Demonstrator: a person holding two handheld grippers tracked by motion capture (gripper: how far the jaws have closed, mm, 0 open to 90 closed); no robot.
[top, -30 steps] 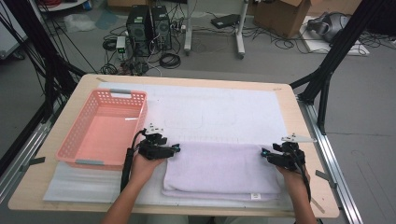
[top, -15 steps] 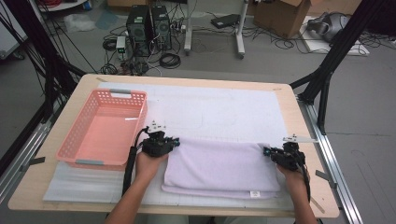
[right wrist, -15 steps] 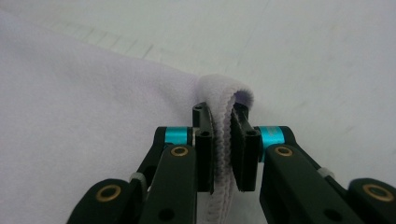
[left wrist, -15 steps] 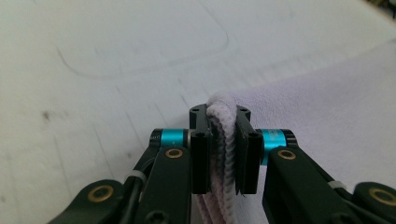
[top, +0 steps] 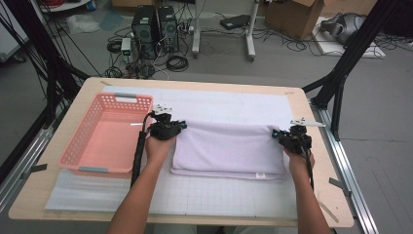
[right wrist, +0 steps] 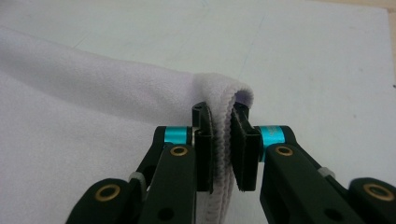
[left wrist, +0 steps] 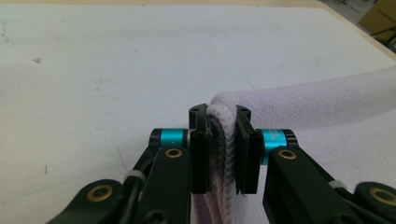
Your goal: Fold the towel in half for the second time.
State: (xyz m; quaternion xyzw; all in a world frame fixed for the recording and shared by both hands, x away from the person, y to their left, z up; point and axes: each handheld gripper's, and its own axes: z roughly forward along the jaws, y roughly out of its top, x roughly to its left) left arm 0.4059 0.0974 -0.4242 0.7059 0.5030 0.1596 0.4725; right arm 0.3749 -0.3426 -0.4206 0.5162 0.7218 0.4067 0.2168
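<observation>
Now clamped tight, both of them: left gripper (top: 181,126) pinching the near-left corner of the lilac towel (top: 229,148), hem squeezed between the pads (left wrist: 201,154) in the left gripper view; right gripper (top: 278,135) biting the opposite corner, folded edge bulging over the jaw tips in the right gripper view (right wrist: 223,154). Jaws just closed on the cloth at both ends. Towel stretched between the two hands across the middle of the white mat (top: 224,105), gripped edge raised off the surface, lower layers lying flat with the label side toward the person. Plenty of bare mat beyond the lifted edge, all the way to the far rim of the wooden table (top: 195,83). Tighter on the left, with the pink basket (top: 104,136) sitting just beside the left hand (top: 159,146). Right hand (top: 298,163) near the mat's right border, table edge and metal rail (top: 350,170) close beyond. Black cable (top: 139,156) trailing along the left forearm.
</observation>
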